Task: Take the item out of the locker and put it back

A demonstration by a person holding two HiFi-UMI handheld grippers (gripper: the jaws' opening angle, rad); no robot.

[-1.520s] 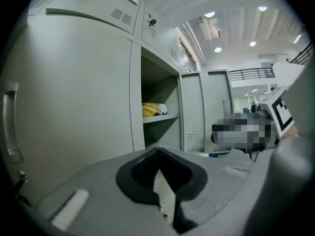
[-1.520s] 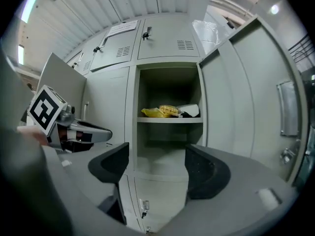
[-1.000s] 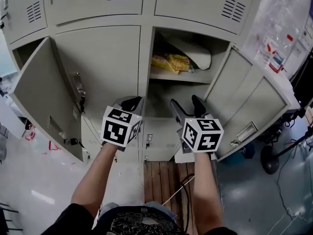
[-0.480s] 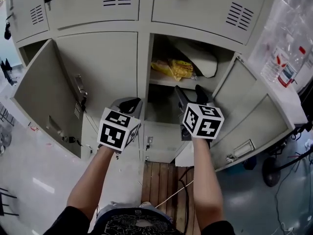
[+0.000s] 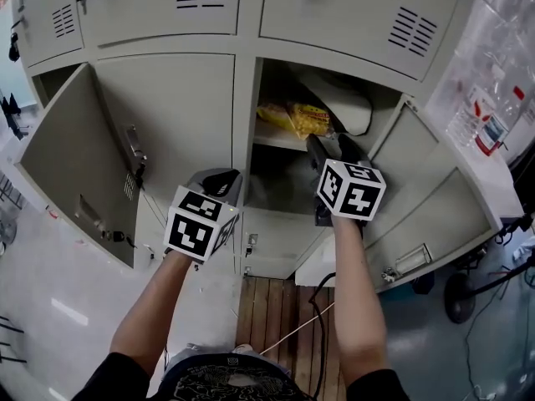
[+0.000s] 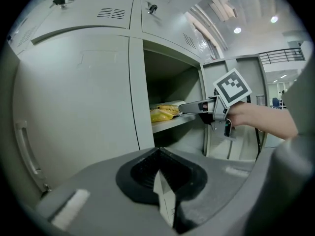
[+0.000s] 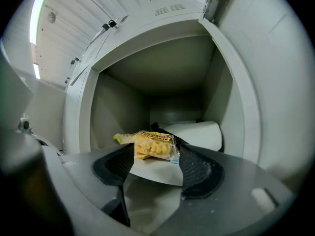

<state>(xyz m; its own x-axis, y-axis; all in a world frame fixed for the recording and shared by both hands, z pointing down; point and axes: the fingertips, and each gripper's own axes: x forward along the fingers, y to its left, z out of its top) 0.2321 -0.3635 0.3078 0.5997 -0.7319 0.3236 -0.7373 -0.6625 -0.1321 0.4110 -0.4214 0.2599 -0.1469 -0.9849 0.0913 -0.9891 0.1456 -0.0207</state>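
A yellow snack bag (image 5: 292, 117) lies on the shelf (image 5: 266, 139) of the open locker, beside a white roll (image 5: 349, 107). My right gripper (image 5: 328, 144) reaches level into that compartment. Its jaws have just been closing, and in the right gripper view the bag (image 7: 153, 145) lies at the jaw tips of the right gripper (image 7: 156, 152); the pads stand apart from it, open. The left gripper view shows the bag (image 6: 162, 113) just ahead of the right gripper (image 6: 186, 106). My left gripper (image 5: 219, 182) hangs lower, before the closed door, shut on nothing (image 6: 158, 157).
The locker's own door (image 5: 418, 182) swings open to the right. Another open door (image 5: 71, 157) stands at the left with keys hanging from it. A wooden pallet (image 5: 284, 316) and a cable lie on the floor below. Closed lockers fill the row above.
My right gripper has risen and moved forward from below the shelf to the snack bag. The left gripper has stayed about where it was.
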